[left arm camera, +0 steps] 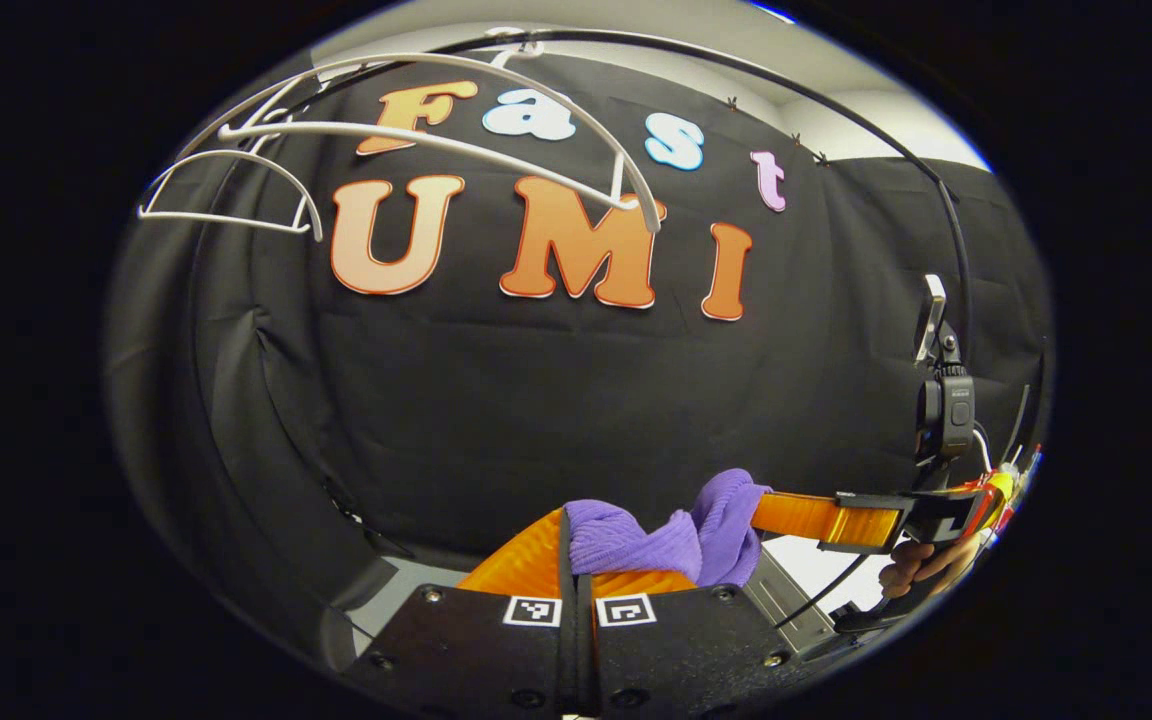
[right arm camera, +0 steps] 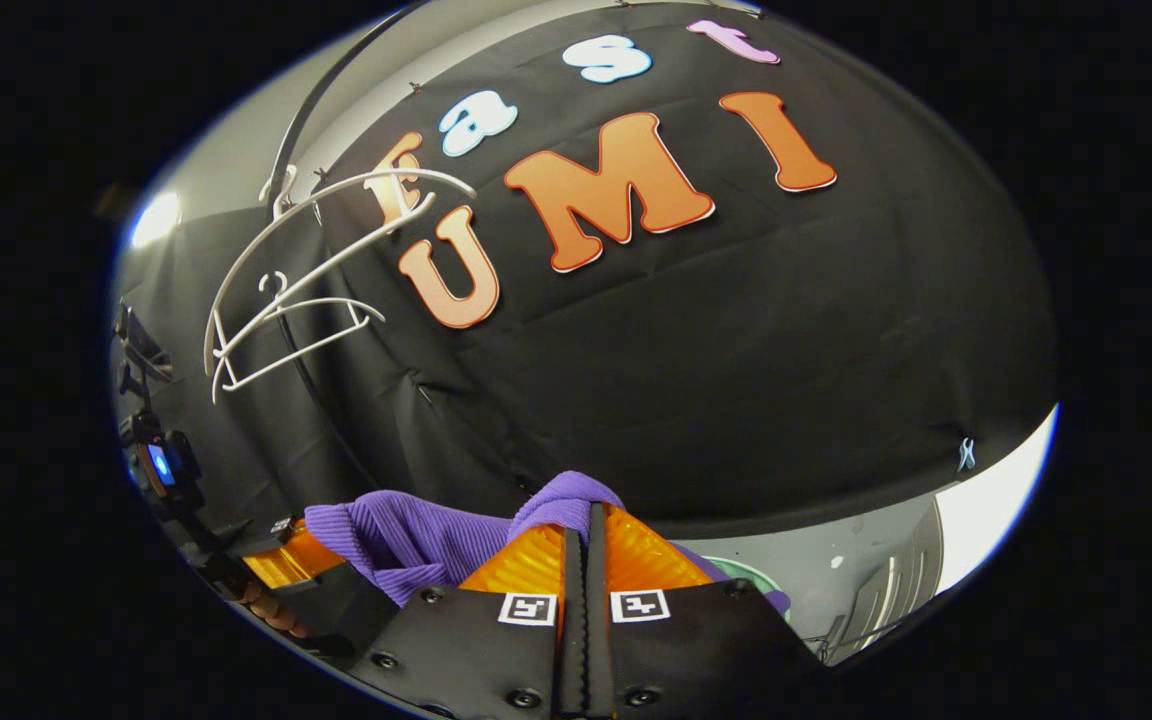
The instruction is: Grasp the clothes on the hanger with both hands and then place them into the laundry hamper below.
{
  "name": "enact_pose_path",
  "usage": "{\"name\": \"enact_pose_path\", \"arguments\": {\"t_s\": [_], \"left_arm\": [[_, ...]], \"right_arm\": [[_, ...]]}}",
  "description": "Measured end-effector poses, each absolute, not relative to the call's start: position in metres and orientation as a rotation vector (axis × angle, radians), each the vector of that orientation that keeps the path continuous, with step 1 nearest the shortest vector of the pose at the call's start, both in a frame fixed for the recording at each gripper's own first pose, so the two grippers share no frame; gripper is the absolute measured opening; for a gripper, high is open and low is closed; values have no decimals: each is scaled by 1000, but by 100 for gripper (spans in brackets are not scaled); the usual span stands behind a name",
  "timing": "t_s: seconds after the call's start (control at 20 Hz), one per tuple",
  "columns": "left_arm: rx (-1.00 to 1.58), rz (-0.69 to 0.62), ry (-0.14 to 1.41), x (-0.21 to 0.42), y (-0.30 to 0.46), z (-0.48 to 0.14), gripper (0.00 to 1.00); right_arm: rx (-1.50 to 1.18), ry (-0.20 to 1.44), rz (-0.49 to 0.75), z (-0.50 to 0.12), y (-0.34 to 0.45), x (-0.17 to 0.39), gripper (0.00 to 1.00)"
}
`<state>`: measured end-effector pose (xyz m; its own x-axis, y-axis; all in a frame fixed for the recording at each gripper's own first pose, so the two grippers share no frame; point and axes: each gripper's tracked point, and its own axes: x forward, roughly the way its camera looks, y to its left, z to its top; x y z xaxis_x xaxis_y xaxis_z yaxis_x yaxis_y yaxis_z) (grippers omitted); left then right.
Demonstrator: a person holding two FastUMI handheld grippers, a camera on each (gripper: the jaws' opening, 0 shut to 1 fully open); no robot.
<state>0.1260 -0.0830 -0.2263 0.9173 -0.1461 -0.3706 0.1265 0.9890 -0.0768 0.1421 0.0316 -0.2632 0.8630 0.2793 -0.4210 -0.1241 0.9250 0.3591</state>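
Note:
A purple ribbed garment (left arm camera: 666, 535) hangs stretched between my two grippers, off the hangers. My left gripper (left arm camera: 571, 545) is shut on one end of it, the cloth bunching over the fingers. In the left gripper view the right gripper (left arm camera: 816, 518) holds the other end, a hand behind it. In the right gripper view my right gripper (right arm camera: 588, 520) is shut on a purple fold of the garment (right arm camera: 406, 540), which runs left to the left gripper (right arm camera: 286, 560). Two bare white hangers (left arm camera: 436, 135) hang from the black rail above. A green rim, perhaps the hamper (right arm camera: 741, 572), peeks out below right.
The black rail (left arm camera: 836, 110) curves overhead with the white hangers (right arm camera: 286, 290) on it. The black cloth wall stands close behind. A pale floor (right arm camera: 836, 570) shows low at the right, and a grey frame piece (left arm camera: 786, 600) lies under the garment.

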Motion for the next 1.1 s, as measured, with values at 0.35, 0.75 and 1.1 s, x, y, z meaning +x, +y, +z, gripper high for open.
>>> {"name": "enact_pose_path", "arguments": {"t_s": [0.35, 0.75, 1.1], "left_arm": [[-49, -149, 480, 153, -91, -285, 0], [-91, -119, 678, 143, -80, -397, 0], [-99, -80, 851, 135, -73, -494, 0]], "right_arm": [[272, 524, 166, -326, 16, 141, 7], [251, 623, 111, -413, 0, 147, 7], [253, 743, 79, -490, -7, 143, 7]]}}
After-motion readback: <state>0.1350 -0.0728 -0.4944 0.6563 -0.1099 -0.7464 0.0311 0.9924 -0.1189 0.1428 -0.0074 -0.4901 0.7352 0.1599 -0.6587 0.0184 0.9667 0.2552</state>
